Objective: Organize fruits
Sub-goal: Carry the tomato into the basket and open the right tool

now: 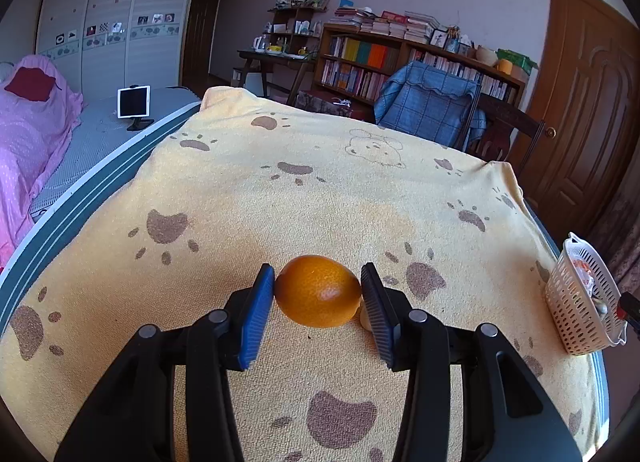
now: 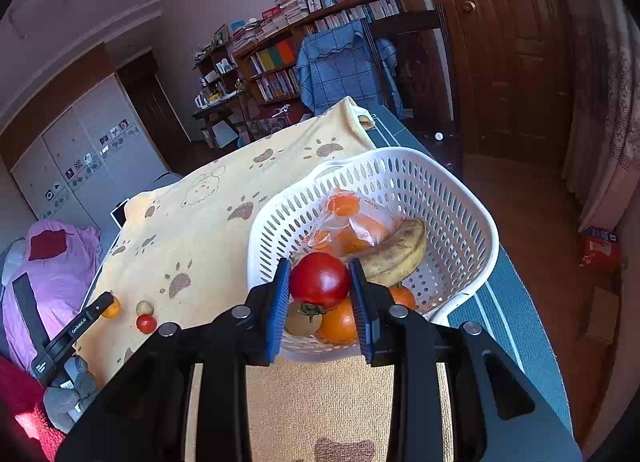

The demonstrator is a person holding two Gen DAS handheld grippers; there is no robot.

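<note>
Perforated white plastic basket (image 2: 460, 198), nubby yellow terry blanket (image 1: 320, 190), glossy tomato (image 2: 320, 276)

Daylight floods in from the near right, bright and warm on the yellow blanket (image 1: 320, 190). A glare spot sits on the orange (image 1: 318, 291). Far room corners go dim. Both views bend hard at the black rounded edges; focus is sharp throughout.

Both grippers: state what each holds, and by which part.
Left gripper holds the orange by its two opposite sides. Right gripper holds the red tomato by its sides, above the basket.
</note>
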